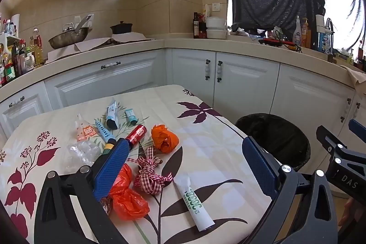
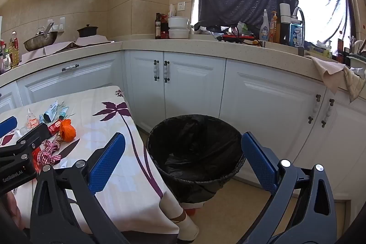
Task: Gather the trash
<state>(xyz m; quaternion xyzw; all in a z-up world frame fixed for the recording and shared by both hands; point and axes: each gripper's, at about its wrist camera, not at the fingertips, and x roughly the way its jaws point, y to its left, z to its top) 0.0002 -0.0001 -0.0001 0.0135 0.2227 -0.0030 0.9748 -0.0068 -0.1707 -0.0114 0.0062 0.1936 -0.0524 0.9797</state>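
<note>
"GenRobot.AI" on the left claw; perhaps "DAS" on the right claw.

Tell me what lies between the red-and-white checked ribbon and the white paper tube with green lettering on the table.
Nothing: in the left wrist view, only bare flowered tablecloth separates the checked ribbon from the white tube.

The table wears a cream cloth printed with red and purple leaves. Around the checked ribbon lies the trash: an orange wad just behind it, an orange bag to its left, a white tube to its right, and a red can, blue tubes and clear wrappers farther back and left.
</note>
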